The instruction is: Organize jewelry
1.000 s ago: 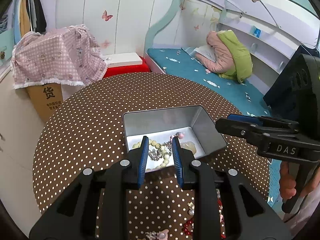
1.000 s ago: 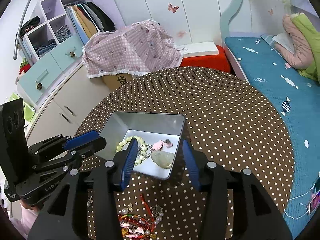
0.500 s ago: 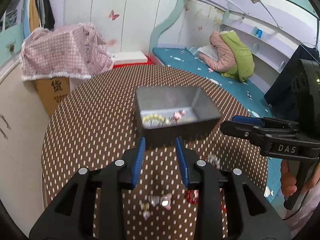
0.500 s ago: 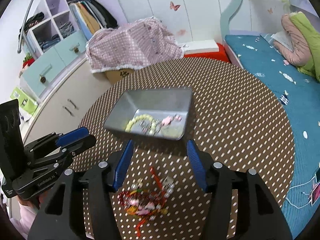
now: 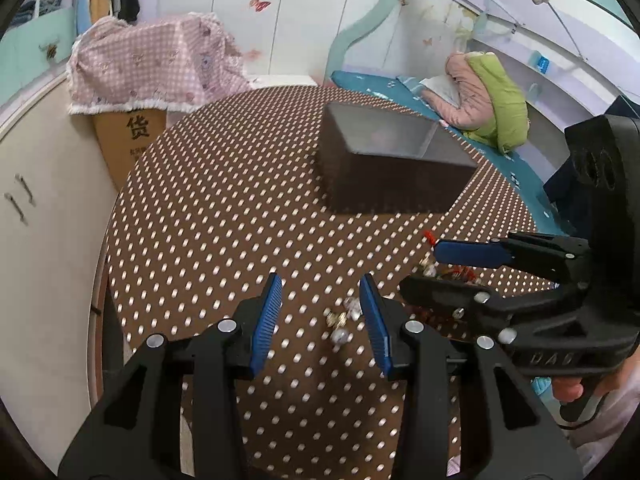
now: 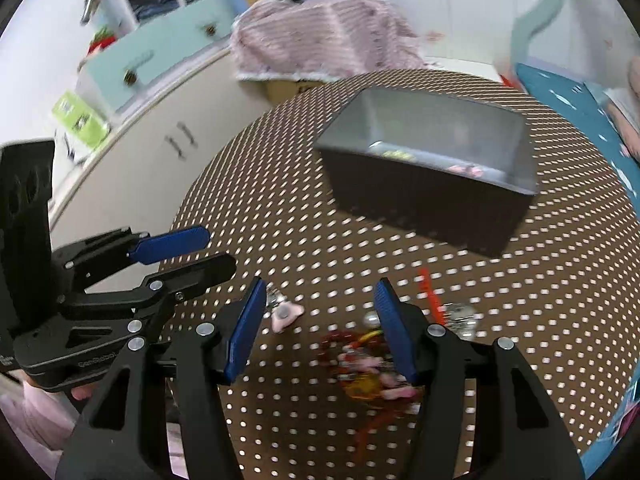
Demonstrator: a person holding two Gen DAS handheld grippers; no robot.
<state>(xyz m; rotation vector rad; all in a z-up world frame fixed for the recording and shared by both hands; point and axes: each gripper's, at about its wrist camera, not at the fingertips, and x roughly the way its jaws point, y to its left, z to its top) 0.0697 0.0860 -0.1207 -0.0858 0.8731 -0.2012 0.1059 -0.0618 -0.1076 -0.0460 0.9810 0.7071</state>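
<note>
So: one metal box [image 6: 436, 196] on the desk [image 5: 208, 216], one tangled pile of jewelry [image 6: 368, 364], one pink charm [image 6: 285, 315], two tongs [image 5: 320, 312] [image 6: 320, 320].

Tin box [image 5: 394, 168]: sheet metal, dull grey, smooth, softly reflective inside; outer wall dark, matt.

Table covering [image 5: 224, 216]: brown cloth, matt, printed with pale dots.

Left gripper [image 5: 320, 312] and right gripper [image 6: 322, 322]: black plastic bodies, matt, slightly grainy; bright metal screw heads, glossy; blue pads [image 5: 266, 318], ribbed, rubbery, matt.

Loose jewelry [image 6: 368, 360]: blurred; glossy beads, red cord, gold-coloured metal pieces.

Pink piece [image 6: 285, 316]: smooth, semi-gloss, material unclear.

Small earrings [image 5: 343, 320]: shiny, pearl-like and metallic.

Checked cover [image 5: 152, 64]: pink woven cloth, matt, with a white lace-like hem.

Carton [image 5: 134, 140]: plain brown cardboard, matt, printed black.

Cabinet [image 5: 40, 208]: cream panels, smooth, satin; metal handles.
</note>
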